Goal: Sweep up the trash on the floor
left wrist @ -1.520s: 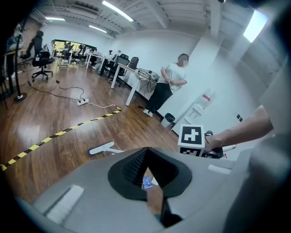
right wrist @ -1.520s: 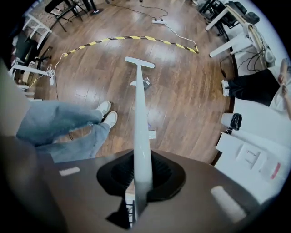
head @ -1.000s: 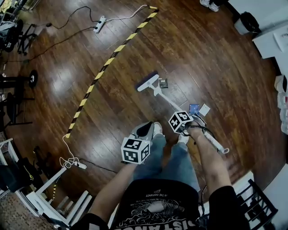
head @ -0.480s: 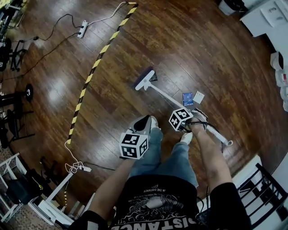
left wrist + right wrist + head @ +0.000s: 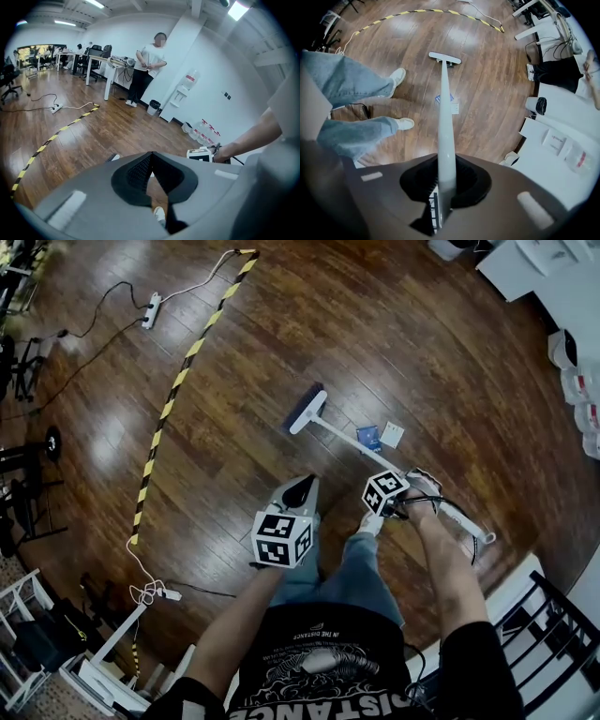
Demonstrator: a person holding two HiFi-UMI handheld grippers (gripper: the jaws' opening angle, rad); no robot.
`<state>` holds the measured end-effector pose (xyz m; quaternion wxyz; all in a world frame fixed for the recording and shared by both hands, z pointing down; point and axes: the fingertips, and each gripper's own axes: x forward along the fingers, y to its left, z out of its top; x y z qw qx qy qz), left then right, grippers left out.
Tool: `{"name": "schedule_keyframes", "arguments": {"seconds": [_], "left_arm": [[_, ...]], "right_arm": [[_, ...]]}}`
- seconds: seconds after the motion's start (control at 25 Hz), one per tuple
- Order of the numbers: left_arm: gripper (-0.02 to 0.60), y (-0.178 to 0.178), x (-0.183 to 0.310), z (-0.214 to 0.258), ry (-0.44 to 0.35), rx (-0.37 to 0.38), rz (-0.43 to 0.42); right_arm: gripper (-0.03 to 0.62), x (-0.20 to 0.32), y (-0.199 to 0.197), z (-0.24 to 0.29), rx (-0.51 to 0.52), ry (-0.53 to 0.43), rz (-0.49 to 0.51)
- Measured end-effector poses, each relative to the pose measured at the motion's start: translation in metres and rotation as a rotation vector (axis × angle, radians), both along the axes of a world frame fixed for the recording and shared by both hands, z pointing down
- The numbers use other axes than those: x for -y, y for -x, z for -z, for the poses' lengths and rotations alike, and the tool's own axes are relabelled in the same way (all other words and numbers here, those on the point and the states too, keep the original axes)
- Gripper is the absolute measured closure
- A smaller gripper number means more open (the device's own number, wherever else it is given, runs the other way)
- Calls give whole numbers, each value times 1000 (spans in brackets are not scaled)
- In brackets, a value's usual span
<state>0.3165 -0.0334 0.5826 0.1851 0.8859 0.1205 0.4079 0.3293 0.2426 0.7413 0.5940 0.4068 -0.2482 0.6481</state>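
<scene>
Broom (image 5: 445,117) is clamped in my right gripper's (image 5: 443,190) fingers, its head on the floor (image 5: 422,343). Blue packet (image 5: 368,437) and white paper (image 5: 392,434) lie just beside the handle. My left gripper's (image 5: 151,161) fingers are together, empty. Striped tape (image 5: 178,390) and a power strip (image 5: 150,310) lie well apart.

Head view steeply down, right gripper view along broom (image 5: 330,427) (image 5: 444,117) — shared, left's outward

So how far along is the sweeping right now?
Nothing looks collected yet: the blue packet and white paper lie loose on the floor beside the broom handle. In hand: the right gripper is clamped on that handle, broom head down past them. The left gripper is shut and empty. Left: gather both pieces; no dustpan shows.
</scene>
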Motion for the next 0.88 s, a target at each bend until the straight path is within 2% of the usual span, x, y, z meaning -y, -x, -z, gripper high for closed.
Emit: {"name": "schedule_keyframes", "arguments": {"seconds": [0.36,0.88], "left_arm": [[577,14,-60,-1,-1,-2,-21],[577,29,-141,5,-4,-13,-94]], "right_arm": [[554,-83,8,8,-20,34,3],[554,-194,49,18,-7,67,-110]]}}
